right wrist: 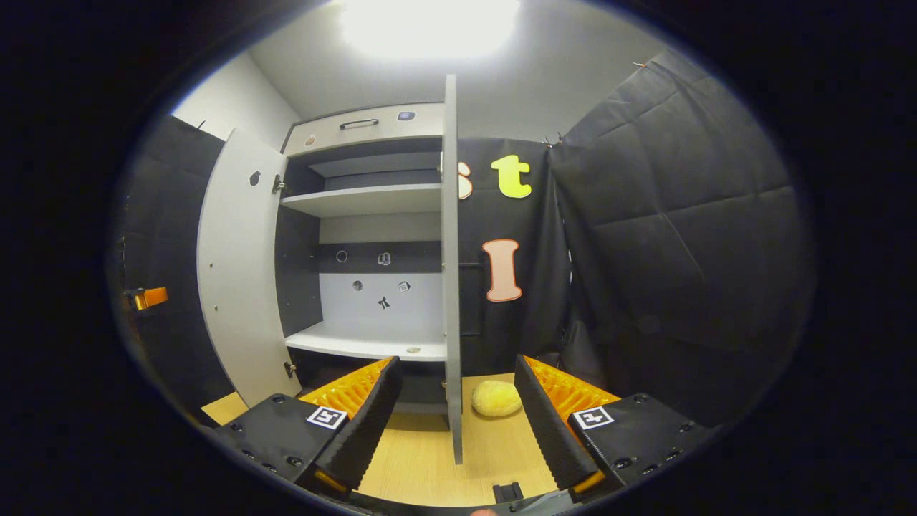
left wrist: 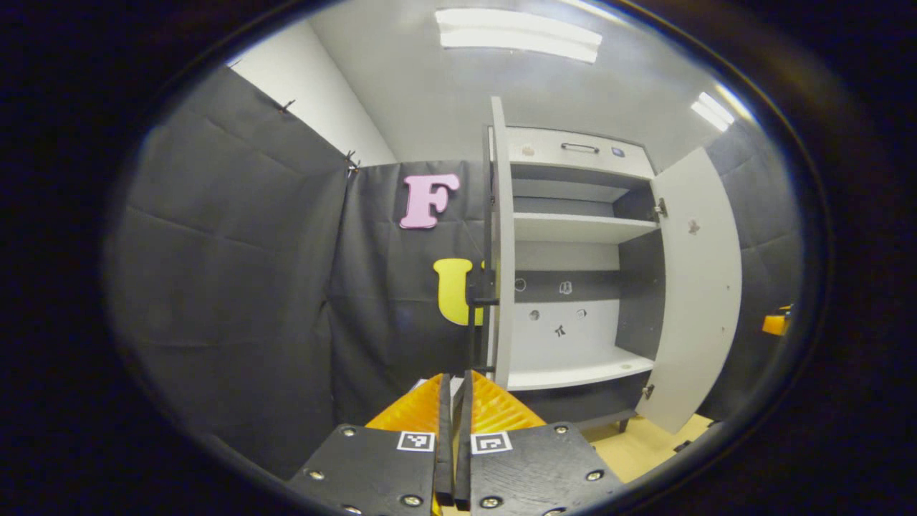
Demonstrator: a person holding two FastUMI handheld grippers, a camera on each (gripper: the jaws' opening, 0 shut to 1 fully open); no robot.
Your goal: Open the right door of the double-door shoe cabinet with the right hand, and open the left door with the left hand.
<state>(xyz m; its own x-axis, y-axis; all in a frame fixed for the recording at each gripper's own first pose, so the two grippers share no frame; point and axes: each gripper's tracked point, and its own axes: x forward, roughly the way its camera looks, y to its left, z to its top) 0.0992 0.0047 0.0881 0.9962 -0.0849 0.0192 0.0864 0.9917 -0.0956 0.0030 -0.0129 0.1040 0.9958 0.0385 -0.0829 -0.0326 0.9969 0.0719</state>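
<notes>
Right gripper sitting with jaws spread wide, straddling edge of right door, not touching it. Both doors standing open; left door swung wide. Shelves showing bare. Yellow lump lying on wooden floor beside door.

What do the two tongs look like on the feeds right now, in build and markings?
The left tongs have two black block bodies fixed with silver screws, each carrying a small square black-and-white marker tag; the inner faces are ribbed. The right tongs are built alike: black screwed blocks, one square tag on each side, and ridged, sawtooth-like faces along the fingers. No cables or sleeves are visible.
</notes>
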